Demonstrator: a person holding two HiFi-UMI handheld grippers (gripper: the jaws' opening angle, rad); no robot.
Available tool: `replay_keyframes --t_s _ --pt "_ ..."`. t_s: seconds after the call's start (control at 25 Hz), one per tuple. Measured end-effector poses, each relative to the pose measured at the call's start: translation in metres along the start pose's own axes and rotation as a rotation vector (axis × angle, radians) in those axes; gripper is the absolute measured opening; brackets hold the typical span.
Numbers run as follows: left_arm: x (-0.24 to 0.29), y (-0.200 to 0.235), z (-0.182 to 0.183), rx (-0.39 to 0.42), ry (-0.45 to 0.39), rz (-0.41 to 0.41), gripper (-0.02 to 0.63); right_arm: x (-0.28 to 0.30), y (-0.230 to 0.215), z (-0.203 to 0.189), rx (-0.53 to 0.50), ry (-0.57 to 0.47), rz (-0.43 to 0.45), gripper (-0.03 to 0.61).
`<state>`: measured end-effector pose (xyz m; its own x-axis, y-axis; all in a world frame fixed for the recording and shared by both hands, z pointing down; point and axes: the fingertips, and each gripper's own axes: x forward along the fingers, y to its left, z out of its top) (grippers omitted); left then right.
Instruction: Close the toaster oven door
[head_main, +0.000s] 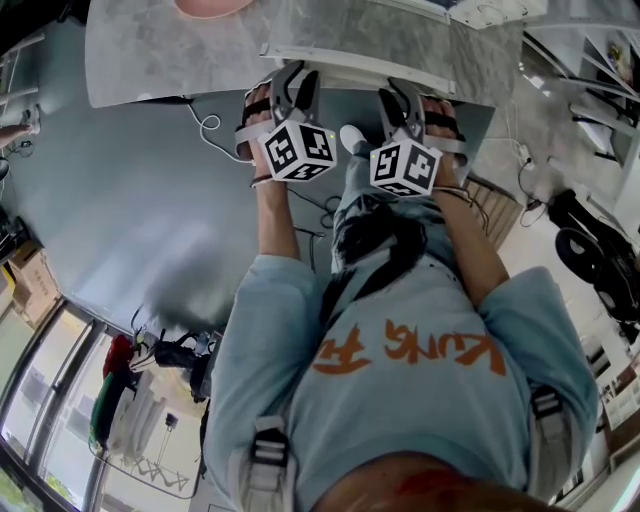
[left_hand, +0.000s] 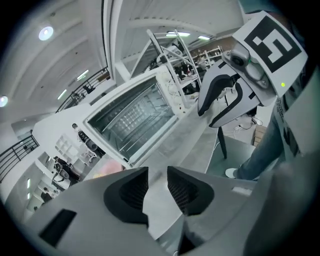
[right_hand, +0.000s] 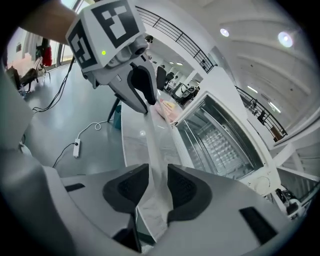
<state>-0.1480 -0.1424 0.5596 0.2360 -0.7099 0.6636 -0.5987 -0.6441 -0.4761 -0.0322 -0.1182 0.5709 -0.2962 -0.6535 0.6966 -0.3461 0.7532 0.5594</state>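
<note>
The white toaster oven stands on a grey marble-look table, its wire rack showing through the front. In the head view a white-rimmed panel juts toward me at the table's near edge; it looks like the door lowered flat. My left gripper and right gripper hover side by side just short of that edge. The left gripper is open with nothing between its pads. The right gripper is open too, and only the table edge shows through its gap. Each gripper appears in the other's view.
A pink object lies at the table's far side, left of the oven. A white cable and a power strip lie on the grey floor to the left. Cardboard boxes sit at far left and dark equipment at right.
</note>
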Motion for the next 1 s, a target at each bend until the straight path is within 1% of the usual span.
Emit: replay_keyframes --t_s 0.16,0.24,0.36,0.44,0.56,0.76,0.88,1.0 --pt "-0.007 0.012 0.014 0.056 -0.018 0.011 0.107 -0.002 -0.018 0.006 -0.006 -0.014 -0.040 0.115" --pt "-0.010 0.018 0.021 0.081 -0.023 0.002 0.107 -0.001 -0.029 0.007 -0.004 -0.019 -0.060 0.112" --pt "-0.010 0.025 0.028 0.138 -0.011 -0.027 0.149 -0.001 -0.049 0.010 0.003 -0.034 -0.103 0.110" --pt "-0.008 0.032 0.035 0.162 -0.018 -0.011 0.153 -0.003 -0.064 0.014 -0.004 -0.043 -0.131 0.107" --pt "-0.007 0.045 0.050 0.160 -0.045 0.033 0.153 -0.007 -0.079 0.020 -0.011 -0.056 -0.149 0.112" --pt "0.002 0.055 0.075 0.181 -0.081 0.052 0.152 -0.009 -0.099 0.028 -0.035 -0.071 -0.168 0.114" --pt "0.005 0.065 0.084 0.166 -0.098 0.088 0.152 -0.008 -0.113 0.032 -0.057 -0.080 -0.186 0.118" --pt "0.009 0.074 0.094 0.155 -0.115 0.107 0.152 -0.006 -0.127 0.035 -0.081 -0.089 -0.201 0.120"
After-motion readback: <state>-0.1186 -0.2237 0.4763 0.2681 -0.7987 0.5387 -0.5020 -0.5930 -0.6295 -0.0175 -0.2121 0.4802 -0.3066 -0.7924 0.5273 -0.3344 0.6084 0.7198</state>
